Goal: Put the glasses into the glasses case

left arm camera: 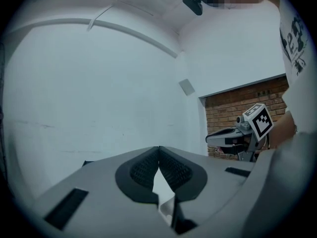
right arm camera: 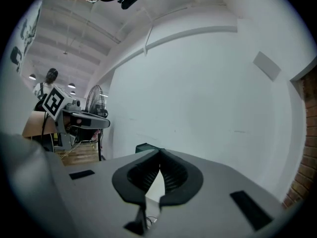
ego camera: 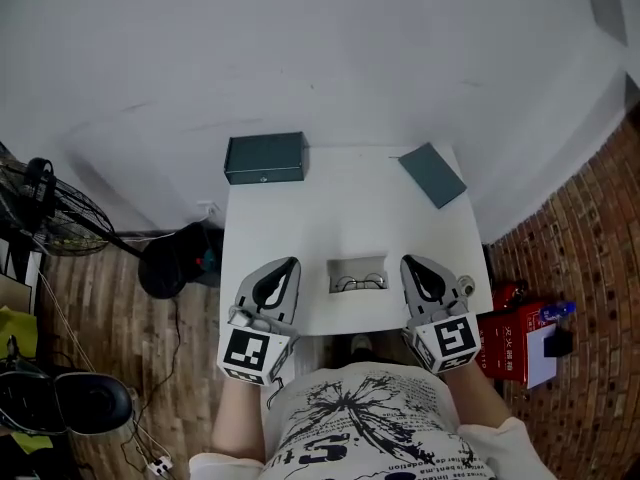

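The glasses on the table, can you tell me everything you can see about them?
The thin, dark wire-framed glasses have two roundish clear lenses. They lie flat on a small grey rectangular pad near the person's edge of the white table. Nothing else touches them; their arms are too small to make out.

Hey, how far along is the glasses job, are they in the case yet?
Done: nothing yet. The glasses lie at the near edge of the table, between the two grippers, and the dark green case sits closed at the far left corner. In hand: nothing; the left gripper and right gripper are both shut and empty. Left: open the case, pick up the glasses, place them inside.
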Demonstrator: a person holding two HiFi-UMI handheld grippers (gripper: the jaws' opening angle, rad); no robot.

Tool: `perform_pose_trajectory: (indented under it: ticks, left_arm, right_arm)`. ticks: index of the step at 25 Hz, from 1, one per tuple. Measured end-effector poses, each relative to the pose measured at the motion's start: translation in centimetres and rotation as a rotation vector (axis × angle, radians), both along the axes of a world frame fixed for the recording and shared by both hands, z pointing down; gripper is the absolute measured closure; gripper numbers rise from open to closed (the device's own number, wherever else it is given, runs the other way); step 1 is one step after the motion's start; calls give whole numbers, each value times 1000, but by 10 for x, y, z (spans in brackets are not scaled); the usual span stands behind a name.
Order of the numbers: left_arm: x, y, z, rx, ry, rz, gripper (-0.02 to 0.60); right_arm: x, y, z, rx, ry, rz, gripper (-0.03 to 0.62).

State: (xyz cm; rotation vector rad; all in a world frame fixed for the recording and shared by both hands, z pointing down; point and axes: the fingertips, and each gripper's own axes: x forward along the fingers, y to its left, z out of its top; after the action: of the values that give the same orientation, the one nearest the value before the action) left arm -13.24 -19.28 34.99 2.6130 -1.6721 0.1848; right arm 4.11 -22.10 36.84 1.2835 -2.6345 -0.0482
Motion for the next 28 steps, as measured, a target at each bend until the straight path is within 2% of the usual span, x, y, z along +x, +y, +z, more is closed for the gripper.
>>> perform_pose_trajectory:
  ticks: [4, 10, 15, 18, 28]
  left_arm:
    - [-1, 0, -9, 46, 9, -5, 567]
    - [8, -1, -17, 66, 6, 17, 566]
    - [17, -1, -8, 18, -32, 48, 568]
    - [21, -4, -8, 28, -14, 51, 566]
    - [31, -9, 0, 0, -30, 72, 566]
  right_arm:
    - [-2, 6, -3, 15, 2, -6, 583]
    - [0, 12, -10, 21, -23, -24, 583]
    - [6, 11, -8, 19, -36, -15, 583]
    - [9, 10, -7, 22, -48, -8, 583]
    - [13, 5, -5, 21, -63, 6, 583]
